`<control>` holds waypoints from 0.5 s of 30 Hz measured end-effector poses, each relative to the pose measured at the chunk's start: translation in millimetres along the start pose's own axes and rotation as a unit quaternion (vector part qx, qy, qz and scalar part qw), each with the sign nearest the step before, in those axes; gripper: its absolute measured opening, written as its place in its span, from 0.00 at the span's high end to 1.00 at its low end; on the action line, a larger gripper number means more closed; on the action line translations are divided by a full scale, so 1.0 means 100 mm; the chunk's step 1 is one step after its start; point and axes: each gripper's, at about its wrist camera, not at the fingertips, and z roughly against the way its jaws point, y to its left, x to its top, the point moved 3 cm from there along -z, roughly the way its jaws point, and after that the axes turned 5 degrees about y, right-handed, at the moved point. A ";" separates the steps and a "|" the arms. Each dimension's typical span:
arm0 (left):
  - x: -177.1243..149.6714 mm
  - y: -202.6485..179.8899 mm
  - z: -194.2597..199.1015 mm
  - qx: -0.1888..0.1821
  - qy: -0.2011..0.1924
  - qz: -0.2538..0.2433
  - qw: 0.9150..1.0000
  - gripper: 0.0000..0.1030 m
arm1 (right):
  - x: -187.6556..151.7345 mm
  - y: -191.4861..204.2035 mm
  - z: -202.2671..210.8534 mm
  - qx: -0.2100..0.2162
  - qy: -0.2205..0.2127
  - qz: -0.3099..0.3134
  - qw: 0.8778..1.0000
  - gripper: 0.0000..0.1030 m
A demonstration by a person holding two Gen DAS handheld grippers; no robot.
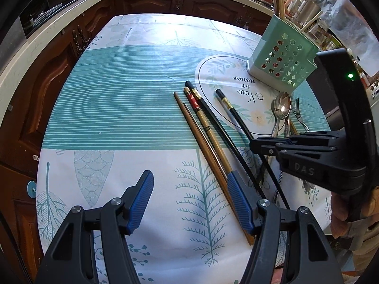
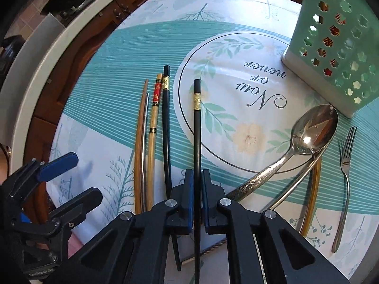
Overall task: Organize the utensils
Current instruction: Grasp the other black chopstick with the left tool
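Chopstick, the black one with the gold band [image 2: 197, 127], ran straight from 6 to 12 o'clock in your right wrist view, its long axis in line with the way your right gripper [image 2: 197, 203] pointed. It lay on the table [image 2: 99, 108], passing between the fingers [image 2: 188, 189], which had come together on its lower shaft (the blue pads sat tight against both sides). Your right hand was plainly the nearer one. The green holder [image 2: 331, 47] stood at 1 o'clock from that grip, well apart, so I judged the lift would need a swing up and to the right.

Your left gripper [image 1: 189, 201] hung with its fingers apart and nothing between them, the brown chopsticks [image 1: 201, 142] just beside its right pad.

The right view showed the clamp itself; the left view hid it behind the right gripper's body, but showed utensils already standing in the holder.
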 end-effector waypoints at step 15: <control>0.53 -0.18 -0.40 -0.057 0.091 0.066 0.992 0.67 | -0.24 -0.50 0.30 0.098 -0.025 -0.034 0.994 0.94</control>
